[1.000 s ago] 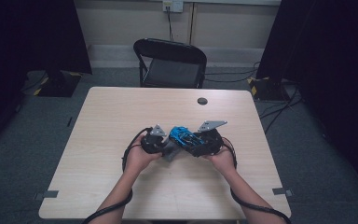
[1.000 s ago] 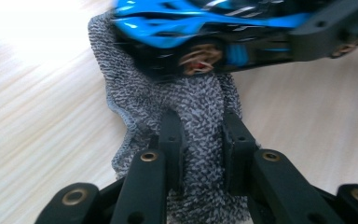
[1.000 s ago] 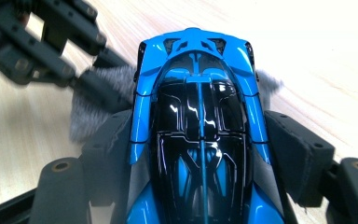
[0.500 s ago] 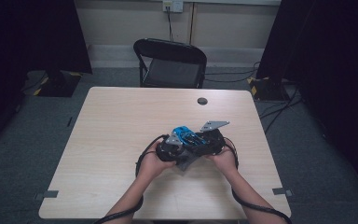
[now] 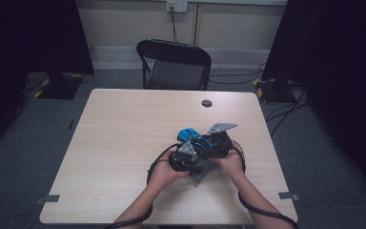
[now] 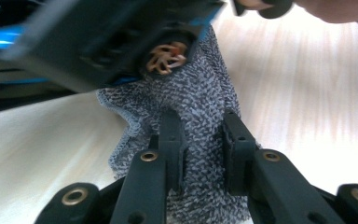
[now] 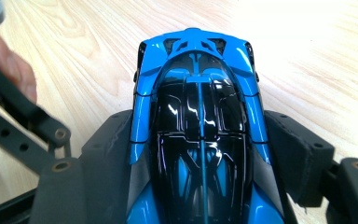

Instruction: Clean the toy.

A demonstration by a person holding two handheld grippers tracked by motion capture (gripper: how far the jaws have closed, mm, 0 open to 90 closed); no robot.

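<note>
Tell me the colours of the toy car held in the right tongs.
Bright blue with a glossy black top, the toy car shows best in the right gripper view.

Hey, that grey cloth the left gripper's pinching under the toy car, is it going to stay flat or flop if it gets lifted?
The grey cloth will probably flop: it already bunches and folds between the left gripper pads. Its nubby, looped weave suggests it grips well and is unlikely to slip out. It looks thin, so likely light; it could drag or snag against the blue toy car wheel just above it.
</note>
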